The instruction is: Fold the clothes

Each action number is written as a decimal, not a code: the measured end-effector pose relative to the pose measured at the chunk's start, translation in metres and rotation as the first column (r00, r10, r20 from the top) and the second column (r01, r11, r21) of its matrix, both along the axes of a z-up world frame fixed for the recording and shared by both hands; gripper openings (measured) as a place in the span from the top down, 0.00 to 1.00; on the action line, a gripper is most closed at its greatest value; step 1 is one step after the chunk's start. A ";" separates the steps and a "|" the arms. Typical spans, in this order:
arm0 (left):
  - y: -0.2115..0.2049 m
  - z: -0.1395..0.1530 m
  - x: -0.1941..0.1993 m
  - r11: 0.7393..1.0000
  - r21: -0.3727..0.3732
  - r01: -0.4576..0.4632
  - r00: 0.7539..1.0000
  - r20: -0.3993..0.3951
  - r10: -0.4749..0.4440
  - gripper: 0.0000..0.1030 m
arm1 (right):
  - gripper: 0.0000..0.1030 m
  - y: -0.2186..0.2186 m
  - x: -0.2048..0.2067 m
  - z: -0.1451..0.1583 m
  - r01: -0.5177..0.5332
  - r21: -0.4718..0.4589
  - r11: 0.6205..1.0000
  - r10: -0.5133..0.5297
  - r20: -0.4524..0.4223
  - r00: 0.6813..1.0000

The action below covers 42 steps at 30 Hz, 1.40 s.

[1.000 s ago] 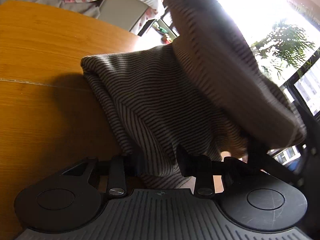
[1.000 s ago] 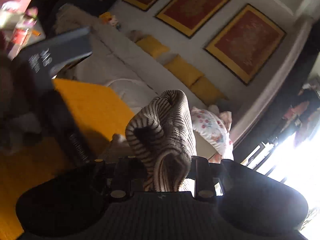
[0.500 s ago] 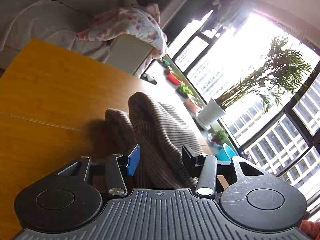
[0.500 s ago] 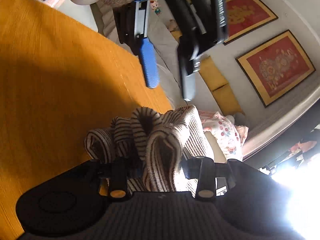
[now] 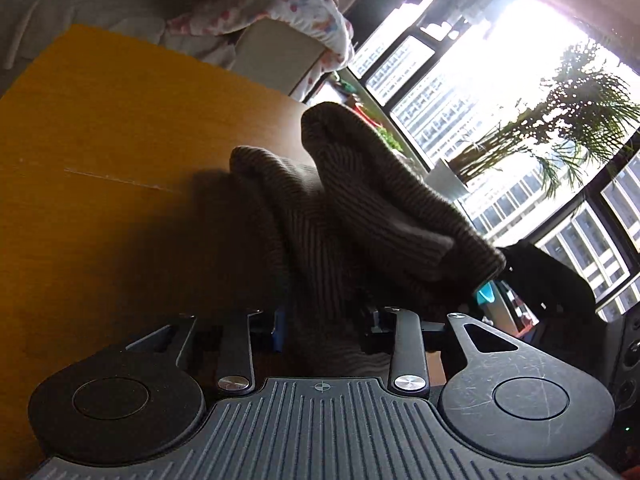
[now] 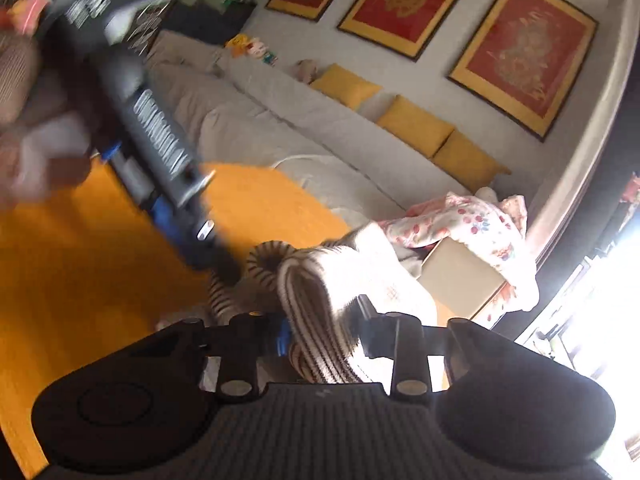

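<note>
Left gripper (image 5: 324, 320), bottom centre of its own view, has just been closing and its jaws now pinch a fold of the striped sweater (image 5: 352, 200). I see the knit bunched up from between the fingers toward mid-frame, one roll lifted toward the bright window (image 5: 500, 80) at upper right, with the rest lying on the wooden table (image 5: 100, 160). Right gripper (image 6: 324, 332) has also just been closing, and it clamps another bunch of the same sweater (image 6: 320, 300) at lower centre of its view, the cloth washed out by glare. In that view the left gripper (image 6: 216, 252) comes in blurred from the upper left, its tip reaching the sweater. Table (image 6: 80, 260) fills the left, a sofa (image 6: 280, 120) sits behind, and a floral cloth (image 6: 472, 224) drapes at right.
</note>
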<state>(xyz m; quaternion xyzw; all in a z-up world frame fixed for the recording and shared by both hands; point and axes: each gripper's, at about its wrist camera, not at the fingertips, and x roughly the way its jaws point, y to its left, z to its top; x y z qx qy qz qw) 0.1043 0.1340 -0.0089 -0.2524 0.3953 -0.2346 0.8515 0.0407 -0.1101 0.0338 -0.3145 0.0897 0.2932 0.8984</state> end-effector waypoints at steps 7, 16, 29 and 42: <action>-0.020 -0.016 0.015 0.997 -0.047 0.053 0.998 -0.032 -0.055 0.75 | 0.77 0.011 -0.015 0.009 -0.164 -0.188 0.968 0.175 0.044 0.984; 0.033 0.020 -0.016 0.997 0.061 -0.050 0.998 0.045 0.047 0.60 | 0.72 0.033 -0.026 -0.037 -0.199 -0.329 0.923 0.231 0.060 0.971; -0.003 0.018 -0.010 0.981 0.187 -0.045 0.997 0.077 0.031 0.52 | 0.50 -0.001 -0.013 0.012 -0.172 -0.019 0.985 0.165 -0.193 0.967; -0.005 0.005 -0.009 0.991 0.129 -0.040 0.997 0.068 0.032 0.61 | 0.93 -0.001 0.059 0.087 -0.062 0.501 0.863 0.309 -0.429 0.849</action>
